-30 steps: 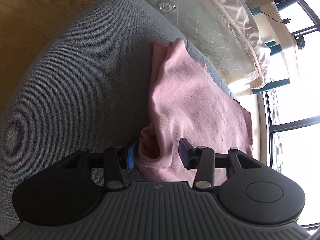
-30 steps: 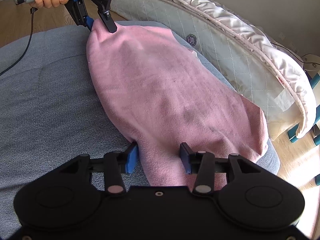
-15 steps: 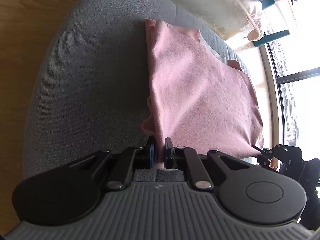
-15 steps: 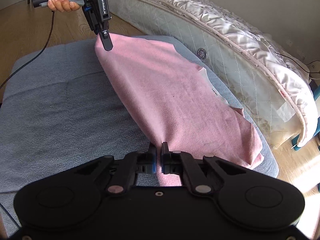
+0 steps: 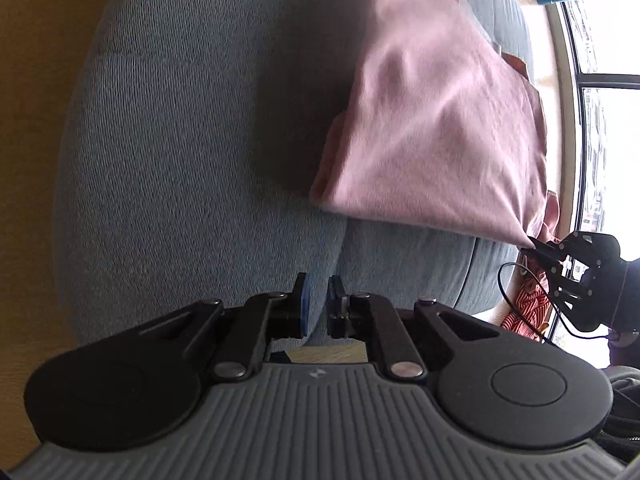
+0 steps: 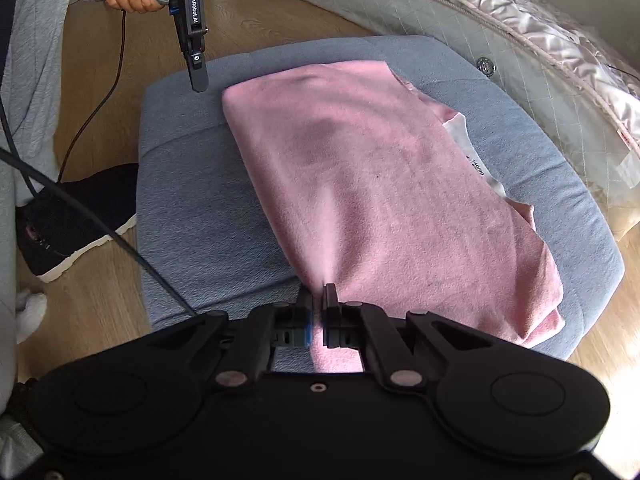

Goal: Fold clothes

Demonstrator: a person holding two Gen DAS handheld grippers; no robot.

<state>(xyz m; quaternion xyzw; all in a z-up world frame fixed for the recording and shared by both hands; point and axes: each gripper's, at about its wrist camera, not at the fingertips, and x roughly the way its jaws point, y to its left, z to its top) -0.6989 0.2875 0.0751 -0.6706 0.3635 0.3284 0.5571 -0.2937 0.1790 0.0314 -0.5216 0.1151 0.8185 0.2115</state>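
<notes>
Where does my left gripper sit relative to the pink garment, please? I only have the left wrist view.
Observer: In the right wrist view, the left gripper hangs just beside the pink garment's far corner, over the grey cushion and apart from the cloth.
Operator: Thank you. Is the right gripper truly gripping?
Observer: Yes, the right gripper has its jaws shut on a pinch of the garment's near edge.
Operator: Is there anything else I'm missing?
Observer: A white label sticks out from the garment's edge on the mattress side.
</notes>
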